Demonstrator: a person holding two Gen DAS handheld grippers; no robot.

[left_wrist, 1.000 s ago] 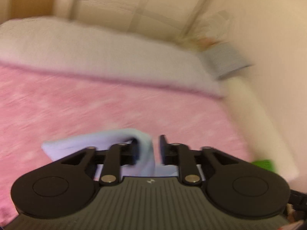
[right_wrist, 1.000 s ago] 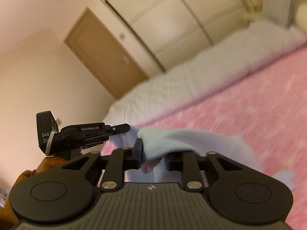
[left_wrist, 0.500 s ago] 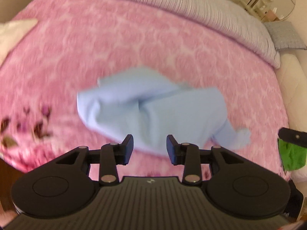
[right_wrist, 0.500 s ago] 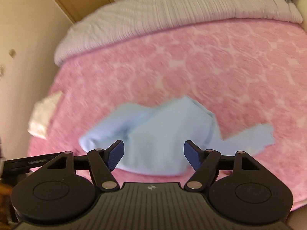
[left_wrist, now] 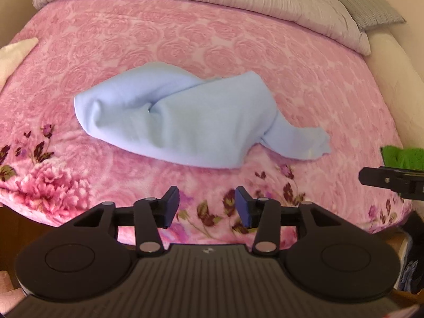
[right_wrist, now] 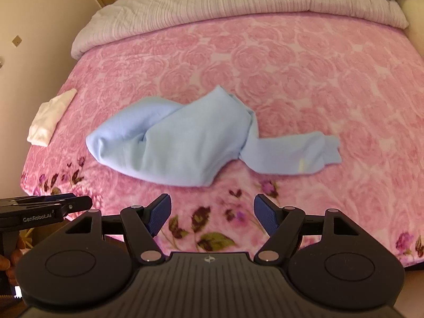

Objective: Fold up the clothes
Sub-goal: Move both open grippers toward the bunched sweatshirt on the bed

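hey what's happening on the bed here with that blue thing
A person holds a two-finger gripper in each hand over a pink floral blanket. A light blue garment lies crumpled and twisted on it, not folded. The left gripper and right gripper are open, short of the cloth, holding nothing. A folded white cloth sits near the bed's edge.

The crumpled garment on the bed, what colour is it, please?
Light blue garment, clearest in the right wrist view.

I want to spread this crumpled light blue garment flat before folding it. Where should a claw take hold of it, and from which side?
Probably the loose tail of the light blue garment, trailing right of the bunched bulk. It lies thin and flat on the pink blanket, so the open right claw could come in low from the near edge and pinch its hem. The rolled left end suits the open left claw.
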